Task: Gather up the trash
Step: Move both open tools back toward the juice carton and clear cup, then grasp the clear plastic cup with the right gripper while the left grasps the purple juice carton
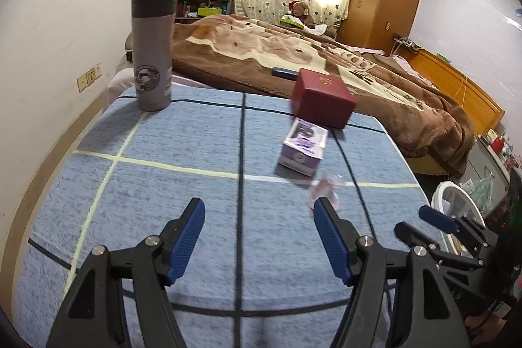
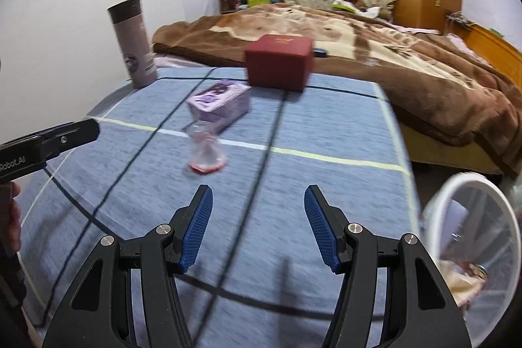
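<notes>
Both grippers hang over the blue checked surface (image 1: 182, 132) with nothing between their blue pads; the left gripper (image 1: 259, 237) has its jaws apart and empty, and the right gripper (image 2: 257, 225) likewise stands open and empty; the person's hand (image 2: 9, 214) shows only at the edge of the right wrist view

The likeliest piece of trash left is a small clear plastic cup (image 2: 206, 149) with a reddish rim, lying on the surface just in front of the lilac carton (image 2: 222, 103) and near the tip of the left gripper's right finger; blur makes its exact shape hard to read; whether the lilac carton, the red box (image 2: 279, 61) or the grey flask (image 1: 153, 51) count as trash cannot be told from the pictures

The white mesh bin (image 2: 483, 201) stands off the right edge of the surface, and something pale already lies in its bottom, so part of the collecting looks done; judged from this, the cup has not yet been picked up and dropped in, and neither gripper touches it
</notes>
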`<state>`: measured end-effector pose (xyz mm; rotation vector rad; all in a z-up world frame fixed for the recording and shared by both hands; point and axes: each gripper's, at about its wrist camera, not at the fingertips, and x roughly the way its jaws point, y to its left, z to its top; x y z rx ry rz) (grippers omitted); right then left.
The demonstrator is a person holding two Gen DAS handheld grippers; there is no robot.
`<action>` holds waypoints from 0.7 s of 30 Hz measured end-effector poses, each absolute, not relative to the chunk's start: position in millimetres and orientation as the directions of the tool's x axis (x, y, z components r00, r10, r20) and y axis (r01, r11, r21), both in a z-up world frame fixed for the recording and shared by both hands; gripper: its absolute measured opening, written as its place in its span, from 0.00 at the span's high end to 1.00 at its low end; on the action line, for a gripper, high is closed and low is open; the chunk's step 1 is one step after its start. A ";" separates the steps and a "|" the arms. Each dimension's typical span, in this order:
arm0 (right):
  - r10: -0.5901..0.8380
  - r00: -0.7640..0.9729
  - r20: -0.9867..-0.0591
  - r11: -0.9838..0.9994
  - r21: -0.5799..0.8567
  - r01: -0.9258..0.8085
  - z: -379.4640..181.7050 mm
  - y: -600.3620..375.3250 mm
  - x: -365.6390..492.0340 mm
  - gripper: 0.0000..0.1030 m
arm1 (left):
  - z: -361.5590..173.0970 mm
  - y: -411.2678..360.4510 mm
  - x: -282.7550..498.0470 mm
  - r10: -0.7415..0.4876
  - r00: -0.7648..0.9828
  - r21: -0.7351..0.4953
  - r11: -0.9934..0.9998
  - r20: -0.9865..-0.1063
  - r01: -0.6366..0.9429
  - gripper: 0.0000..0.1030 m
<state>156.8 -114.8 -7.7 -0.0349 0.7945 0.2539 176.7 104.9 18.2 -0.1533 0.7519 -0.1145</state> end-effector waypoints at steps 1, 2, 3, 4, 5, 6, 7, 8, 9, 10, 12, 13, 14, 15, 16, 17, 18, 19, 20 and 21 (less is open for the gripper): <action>0.231 0.663 -0.712 0.964 0.077 -0.254 -9.7 -109.5 161.1 0.42 | 16.6 108.5 179.8 -0.150 0.724 -0.176 0.984 -0.673 0.041 0.31; 0.238 0.657 -0.716 0.962 0.081 -0.260 -11.2 -105.3 164.4 0.42 | 14.8 111.8 182.8 -0.148 0.722 -0.177 0.984 -0.676 0.036 0.31; 0.244 0.656 -0.714 0.960 0.083 -0.268 -12.3 -100.0 167.4 0.42 | 13.4 114.9 185.5 -0.152 0.720 -0.185 0.982 -0.678 0.033 0.31; 0.253 0.656 -0.711 0.957 0.082 -0.280 -13.4 -94.9 170.4 0.42 | 13.2 115.9 187.7 -0.160 0.718 -0.192 0.981 -0.678 0.037 0.31; 0.253 0.650 -0.716 0.955 0.077 -0.286 -15.1 -89.1 174.4 0.42 | 12.4 117.4 190.5 -0.167 0.718 -0.196 0.980 -0.675 0.044 0.31; 0.256 0.644 -0.721 0.953 0.075 -0.294 -16.2 -84.9 177.6 0.42 | 11.2 118.1 193.8 -0.175 0.718 -0.201 0.978 -0.673 0.050 0.30; 0.256 0.641 -0.723 0.950 0.067 -0.304 -16.9 -80.2 179.8 0.42 | 9.2 119.3 198.3 -0.184 0.713 -0.208 0.977 -0.677 0.055 0.30; 0.252 0.638 -0.728 0.947 0.051 -0.317 -18.8 -73.7 183.1 0.42 | 7.3 121.2 202.7 -0.189 0.707 -0.217 0.975 -0.681 0.052 0.30; 0.251 0.635 -0.731 0.945 0.044 -0.324 -19.6 -70.1 186.9 0.42 | 5.7 123.2 207.0 -0.192 0.706 -0.225 0.973 -0.681 0.048 0.30; 0.252 0.629 -0.735 0.943 0.039 -0.331 -21.5 -66.9 190.4 0.42 | 4.3 124.5 210.5 -0.194 0.706 -0.227 0.973 -0.681 0.049 0.30; 0.247 0.618 -0.746 0.943 0.038 -0.332 -24.5 -63.8 197.3 0.42 | 0.7 126.5 218.0 -0.195 0.697 -0.231 0.972 -0.690 0.044 0.30; 0.254 0.618 -0.744 0.941 0.044 -0.334 -24.7 -62.8 199.2 0.42 | -0.6 126.8 220.6 -0.197 0.695 -0.232 0.972 -0.692 0.044 0.30; 0.259 0.616 -0.744 0.941 0.050 -0.335 -25.0 -62.4 200.7 0.42 | -1.3 127.0 223.2 -0.198 0.693 -0.233 0.971 -0.693 0.045 0.30; 0.259 0.612 -0.748 0.941 0.053 -0.333 -25.3 -61.3 203.5 0.42 | -3.0 126.8 226.3 -0.199 0.687 -0.233 0.971 -0.698 0.045 0.30; 0.262 0.611 -0.747 0.941 0.058 -0.332 -25.6 -61.1 205.4 0.42 | -4.6 126.8 229.4 -0.202 0.683 -0.232 0.971 -0.701 0.049 0.30; 0.268 0.610 -0.746 0.941 0.066 -0.332 -25.2 -61.2 206.8 0.43 | -5.5 126.5 231.0 -0.204 0.683 -0.232 0.971 -0.702 0.052 0.30; 0.268 0.609 -0.747 0.941 0.068 -0.330 -25.1 -61.9 207.5 0.45 | -6.3 126.3 233.4 -0.207 0.681 -0.234 0.971 -0.702 0.054 0.30; 0.263 0.610 -0.748 0.943 0.066 -0.326 -25.1 -62.0 208.4 0.52 | -6.7 126.2 235.7 -0.213 0.678 -0.238 0.970 -0.703 0.057 0.30; 0.260 0.611 -0.748 0.944 0.064 -0.323 -25.4 -61.9 209.2 0.59 | -7.2 126.1 238.3 -0.221 0.677 -0.246 0.967 -0.702 0.061 0.30; 0.255 0.610 -0.750 0.946 0.061 -0.320 -26.0 -61.6 210.3 0.63 | -7.4 125.4 240.9 -0.221 0.675 -0.246 0.967 -0.704 0.060 0.30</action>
